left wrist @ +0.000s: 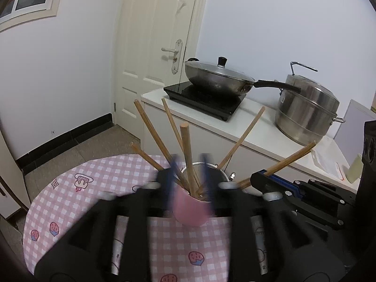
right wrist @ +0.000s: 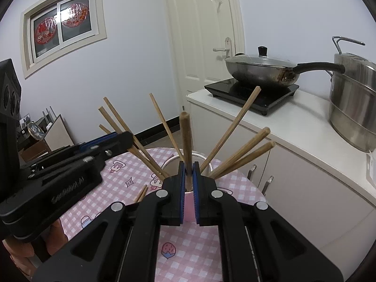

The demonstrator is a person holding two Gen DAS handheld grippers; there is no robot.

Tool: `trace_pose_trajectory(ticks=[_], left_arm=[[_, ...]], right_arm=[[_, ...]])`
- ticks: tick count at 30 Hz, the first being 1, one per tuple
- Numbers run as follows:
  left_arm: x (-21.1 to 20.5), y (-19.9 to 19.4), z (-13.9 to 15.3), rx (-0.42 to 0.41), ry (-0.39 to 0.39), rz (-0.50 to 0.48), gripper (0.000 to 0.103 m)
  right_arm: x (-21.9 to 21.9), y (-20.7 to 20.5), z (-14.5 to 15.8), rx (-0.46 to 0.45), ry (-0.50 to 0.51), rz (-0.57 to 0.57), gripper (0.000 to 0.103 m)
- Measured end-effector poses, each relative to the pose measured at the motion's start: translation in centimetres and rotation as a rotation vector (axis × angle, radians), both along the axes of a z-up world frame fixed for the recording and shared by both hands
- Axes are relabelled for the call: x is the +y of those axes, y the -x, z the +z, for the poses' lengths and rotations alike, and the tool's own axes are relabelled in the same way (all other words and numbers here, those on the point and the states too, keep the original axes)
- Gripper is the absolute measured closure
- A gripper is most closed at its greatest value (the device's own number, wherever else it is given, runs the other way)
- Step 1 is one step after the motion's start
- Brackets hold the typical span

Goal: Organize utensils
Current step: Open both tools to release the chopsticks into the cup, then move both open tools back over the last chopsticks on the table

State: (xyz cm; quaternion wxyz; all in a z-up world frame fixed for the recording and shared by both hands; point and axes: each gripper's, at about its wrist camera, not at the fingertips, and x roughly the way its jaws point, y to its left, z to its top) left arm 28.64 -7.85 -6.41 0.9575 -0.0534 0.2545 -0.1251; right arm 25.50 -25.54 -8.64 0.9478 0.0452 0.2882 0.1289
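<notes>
Wooden chopsticks point(right wrist: 186, 141), slender, in glossy pink cup point(left wrist: 190, 209)

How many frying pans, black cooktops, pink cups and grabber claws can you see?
Frying pan: 1
Black cooktop: 1
Pink cup: 1
Grippers: 2 (left gripper, right gripper clamping one chopstick)
Total: 5

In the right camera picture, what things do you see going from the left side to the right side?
Window → left tool → right tool pinching a chopstick → wok → steel pot.
</notes>
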Motion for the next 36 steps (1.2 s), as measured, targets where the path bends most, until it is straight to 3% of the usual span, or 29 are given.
trace_pose_trajectory(ticks=[1,10,23,29,36], left_arm=[[0.3,0.5,0.2,-0.026,0.016,0.014,0.032],[1.0,2.3,1.6,-0.058,0.008,0.025,0.032],[3.1,6.8,3.0,-0.093,-0.032,0.054,0.032],[5.1,9.5,3.5,-0.118,-0.054,0.085,0.03],[7.8,11.2,2.8,-0.083,-0.087,0.106,0.03]], right_arm=[[0.0,0.1,0.0,0.002,-0.004,0.002,0.097],[-0.2,1.4,0.9,-0.01,-0.024,0.001,0.093],[1.4,5.9,3.0,-0.111,0.024,-0.02,0.048],[2.8,7.8,3.5,-0.162,0.054,-0.025,0.038],[4.8,9.2,3.3,-0.176,0.061,0.01,0.031]])
